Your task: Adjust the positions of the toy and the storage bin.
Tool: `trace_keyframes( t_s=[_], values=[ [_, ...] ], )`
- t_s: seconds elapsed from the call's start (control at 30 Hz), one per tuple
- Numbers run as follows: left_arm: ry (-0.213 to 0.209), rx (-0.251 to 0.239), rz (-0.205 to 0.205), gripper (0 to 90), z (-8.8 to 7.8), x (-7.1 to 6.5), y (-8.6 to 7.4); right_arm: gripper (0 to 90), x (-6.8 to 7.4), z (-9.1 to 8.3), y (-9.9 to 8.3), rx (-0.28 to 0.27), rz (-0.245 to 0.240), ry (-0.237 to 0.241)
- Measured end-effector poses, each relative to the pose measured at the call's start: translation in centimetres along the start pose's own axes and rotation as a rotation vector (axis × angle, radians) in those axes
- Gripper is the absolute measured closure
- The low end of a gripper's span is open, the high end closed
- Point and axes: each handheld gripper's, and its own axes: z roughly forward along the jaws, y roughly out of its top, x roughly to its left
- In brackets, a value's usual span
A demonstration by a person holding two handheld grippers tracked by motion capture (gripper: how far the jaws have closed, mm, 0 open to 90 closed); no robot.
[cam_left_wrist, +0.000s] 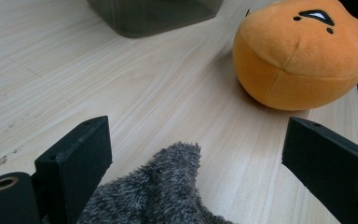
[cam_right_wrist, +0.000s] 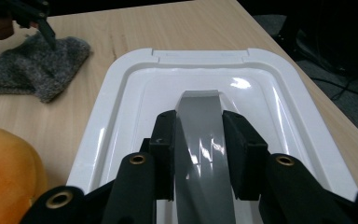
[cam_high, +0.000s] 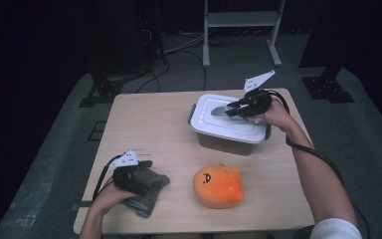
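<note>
Nearest the person, at the table's (cam_high: 144, 119) front left, the left gripper (cam_high: 146, 174) rested over a grey fuzzy cloth (cam_high: 146, 199). Its jaws stood wide apart in the left gripper view, with a corner of the cloth (cam_left_wrist: 158, 196) lying on the wood between them, gripped by neither. Just to the right of the cloth, apart from it, sat an orange plush toy (cam_high: 218, 186) with a small stitched face on top; in the left gripper view it (cam_left_wrist: 303, 51) lay beyond the right jaw.

Farther back, right of centre, stood a grey plastic box (cam_high: 226, 142) capped by a white lid (cam_high: 229, 122). Above it the right gripper (cam_high: 236, 108) reached in from the right. In the right gripper view its jaws were drawn in close against both sides of the lid's grey handle (cam_right_wrist: 203, 135), holding it. Beyond the table, a white metal frame (cam_high: 241, 20) stood on the dark floor.
</note>
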Motion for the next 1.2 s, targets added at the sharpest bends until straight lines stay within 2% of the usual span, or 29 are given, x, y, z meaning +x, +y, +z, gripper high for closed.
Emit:
trace_keyframes(
  t_s=[0.17, 0.53, 1.2],
  values=[
    [-0.002, 0.000, 0.000, 7.5, 0.0, 0.0, 0.0, 65.7, 0.9, 0.4, 0.4, 0.001, -0.021, 0.034],
    [-0.005, 0.002, 0.000, 7.4, 0.0, -0.1, 0.0, 65.7, 2.5, 1.5, 1.2, 0.004, -0.065, 0.077],
    [-0.009, 0.003, -0.005, 5.9, 0.0, -0.2, -0.1, 65.6, 3.9, 3.1, 2.4, 0.010, -0.110, 0.146]
  ],
)
